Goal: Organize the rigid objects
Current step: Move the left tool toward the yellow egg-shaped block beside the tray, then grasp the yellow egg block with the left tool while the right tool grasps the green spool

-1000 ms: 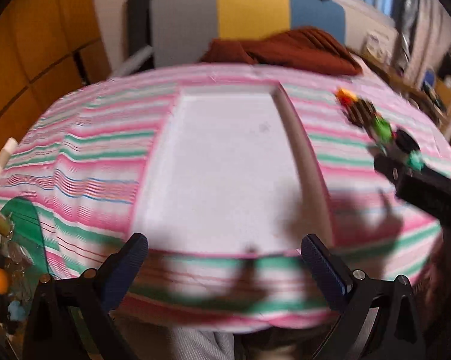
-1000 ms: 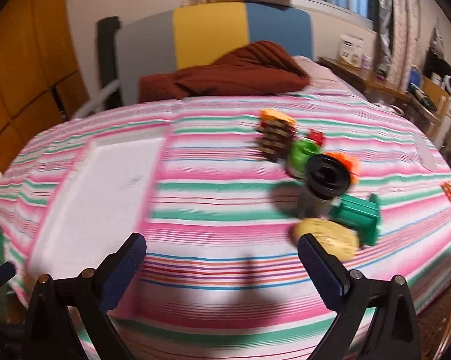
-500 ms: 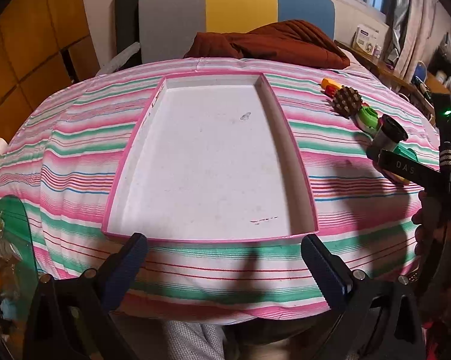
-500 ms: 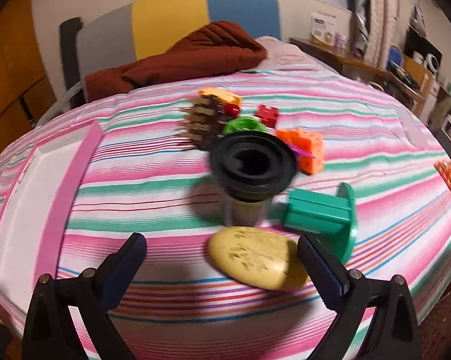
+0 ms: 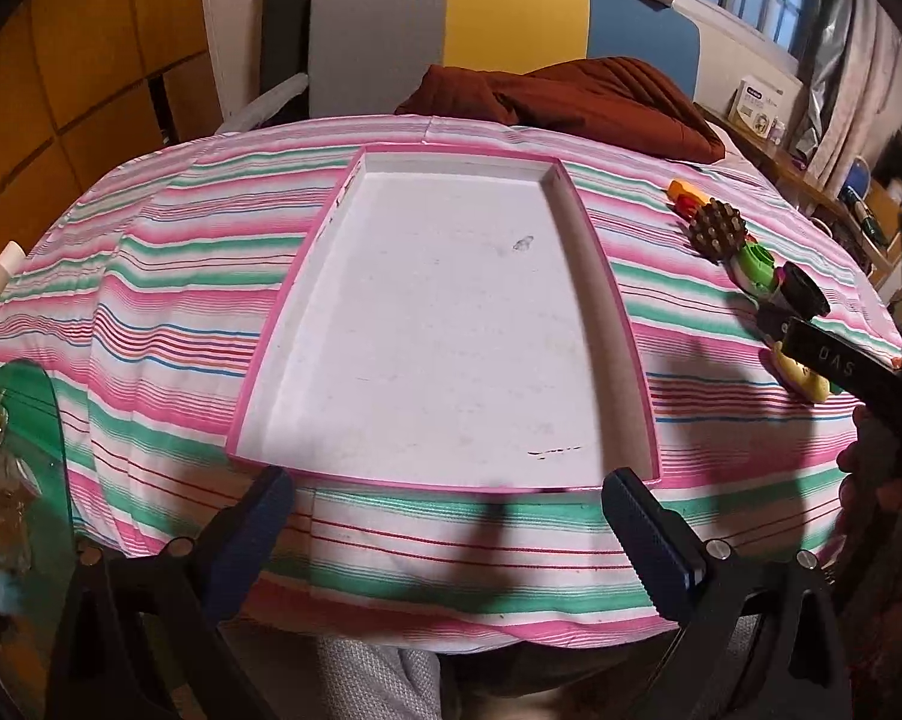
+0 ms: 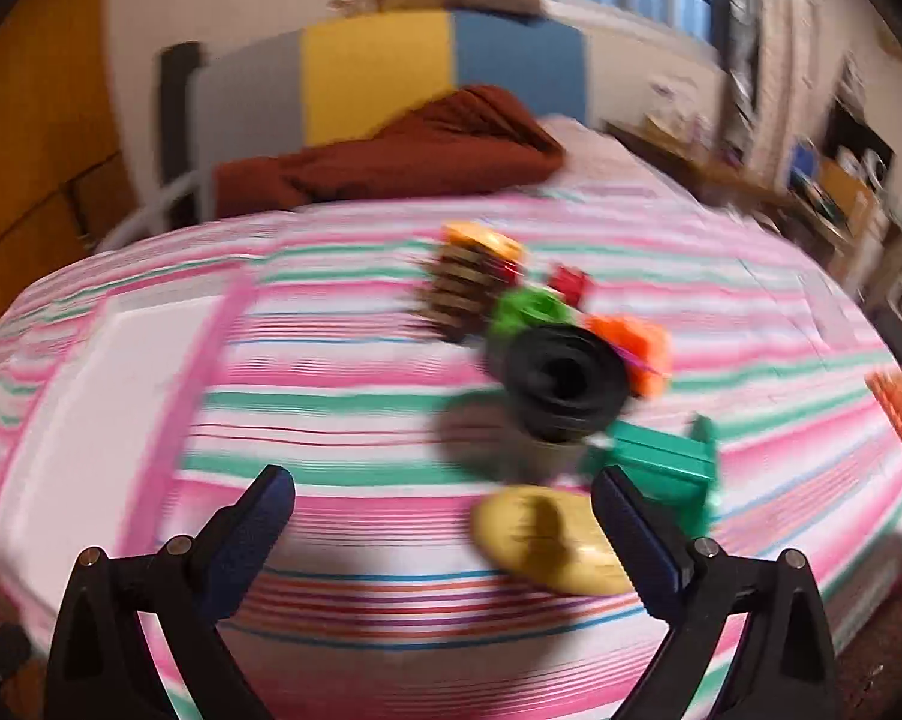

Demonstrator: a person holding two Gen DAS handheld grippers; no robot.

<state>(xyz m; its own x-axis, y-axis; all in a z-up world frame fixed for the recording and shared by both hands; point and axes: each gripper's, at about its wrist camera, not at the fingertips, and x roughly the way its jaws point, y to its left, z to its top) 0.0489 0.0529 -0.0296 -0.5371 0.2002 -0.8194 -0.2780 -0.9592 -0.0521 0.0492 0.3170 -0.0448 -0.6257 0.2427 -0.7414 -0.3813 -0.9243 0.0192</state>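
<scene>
The rigid objects sat bunched on the right part of the striped pink-green-white cloth (image 5: pixel 169 276) covering the tabletop, well apart from the tray: a flat yellow oval disc (image 6: pixel 547 540) nearest us, a teal plastic spool (image 6: pixel 661 468) just beside it, a black round-rimmed cup (image 6: pixel 562 387) standing upright behind, then an orange toothed block (image 6: pixel 637 348), a green round piece (image 6: pixel 529 312), a brown studded lump (image 6: pixel 463 294) w/ an orange-yellow piece (image 6: pixel 484 240) behind it, and a small red piece (image 6: pixel 568 282). The right view was motion-blurred, so we couldn't tell exactly which of them touched.

Our read: the clutter was the unsorted pile, bunched like that simply b/c nothing had been picked yet.

The right gripper (image 6: pixel 445 510) hung low over the cloth, fingers spread wide, nothing between them. The yellow disc lay just inside its right finger (image 6: pixel 631 534), so we judged that piece the likely first pick, approx. lined up but not centred.

The left gripper (image 5: pixel 451 516) was likewise wide open and empty, hovering at the near edge of the tray, prob. just waiting there.

Container: the shallow white rectangular tray w/ pink rim (image 5: pixel 622 306) lay flat on the cloth, left of the pile. It held no objects, only a few faint marks and scuffs on its floor. So no sorting done yet, as we judged it.

Beyond the tabletop: a rust-brown blanket (image 5: pixel 571 96) against a grey, yellow and blue panel (image 5: pixel 511 18).
</scene>
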